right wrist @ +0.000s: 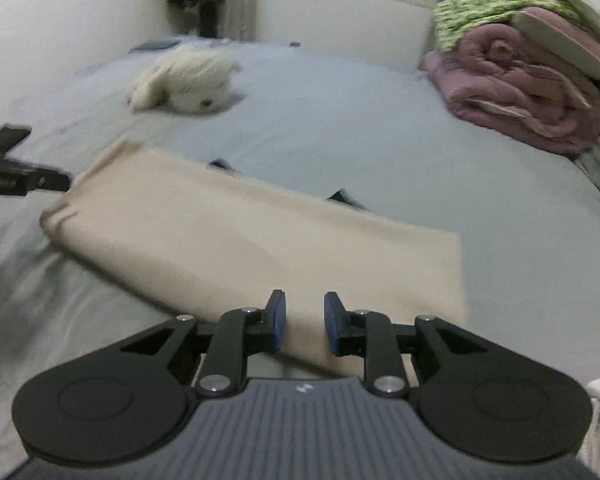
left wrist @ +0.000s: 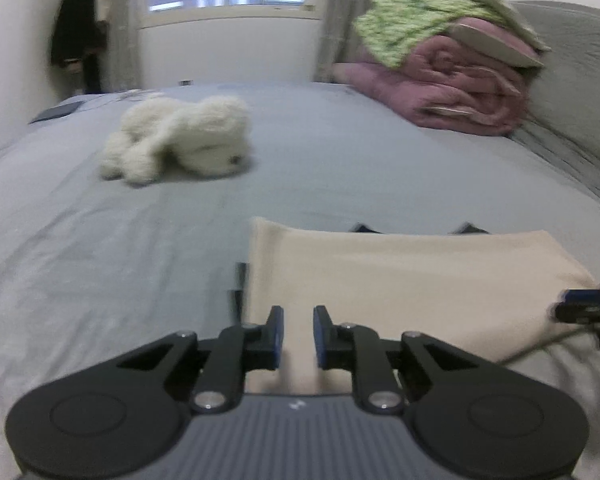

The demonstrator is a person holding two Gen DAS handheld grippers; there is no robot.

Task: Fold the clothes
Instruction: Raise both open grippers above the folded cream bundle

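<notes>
From my left gripper (left wrist: 298, 330) I look down its two fingers, which stand a little apart with nothing pinched between them — it is released. Just ahead of and beneath the tips lies the folded cream garment (left wrist: 412, 280), flat on the grey bedsheet (left wrist: 100, 248); its left edge runs just left of my left finger. Small dark corners of fabric poke out along its far edge. My other gripper shows at the far right, at the garment's right end. Farther ahead and to the left lies a white plush toy (left wrist: 180, 140); ahead to the right sits a rolled pink quilt (left wrist: 452, 88) with a green patterned cloth (left wrist: 412, 28) on top.

From my right gripper (right wrist: 305, 322) the fingers also stand apart, empty — released. The cream garment (right wrist: 240, 240) stretches ahead and off to the left, its near edge under my fingertips, its right edge just right of them. My left gripper (right wrist: 40, 180) shows at the garment's far left corner; I cannot tell whether it touches. The plush toy (right wrist: 184, 80) lies well ahead on the left, the pink quilt (right wrist: 520, 92) ahead on the right.
</notes>
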